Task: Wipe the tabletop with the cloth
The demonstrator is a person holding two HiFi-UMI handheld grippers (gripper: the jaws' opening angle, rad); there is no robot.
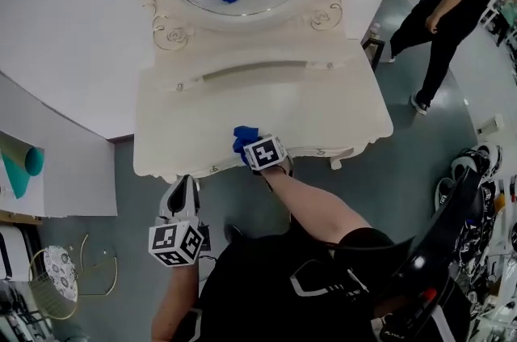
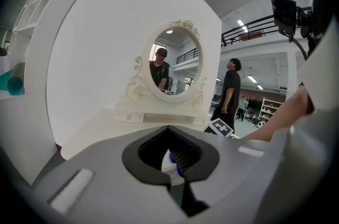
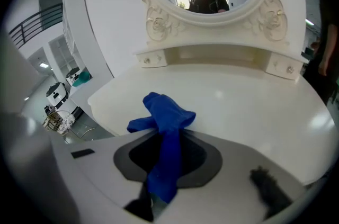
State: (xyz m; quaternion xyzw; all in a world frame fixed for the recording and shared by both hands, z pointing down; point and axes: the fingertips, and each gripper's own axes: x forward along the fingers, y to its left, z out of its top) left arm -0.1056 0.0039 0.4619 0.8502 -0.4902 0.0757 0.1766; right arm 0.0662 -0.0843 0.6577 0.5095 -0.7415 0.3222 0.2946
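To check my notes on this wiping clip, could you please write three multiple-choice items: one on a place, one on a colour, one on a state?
1. Where is the cloth?
A. at the tabletop's front edge
B. on the floor
C. draped over the mirror
2. What colour is the cloth?
A. red
B. blue
C. white
3. The right gripper is:
A. open and empty
B. shut on the cloth
C. out of view
Answers: 1 A, the head view shows it there; 2 B, it shows blue; 3 B, the cloth runs between its closed jaws.
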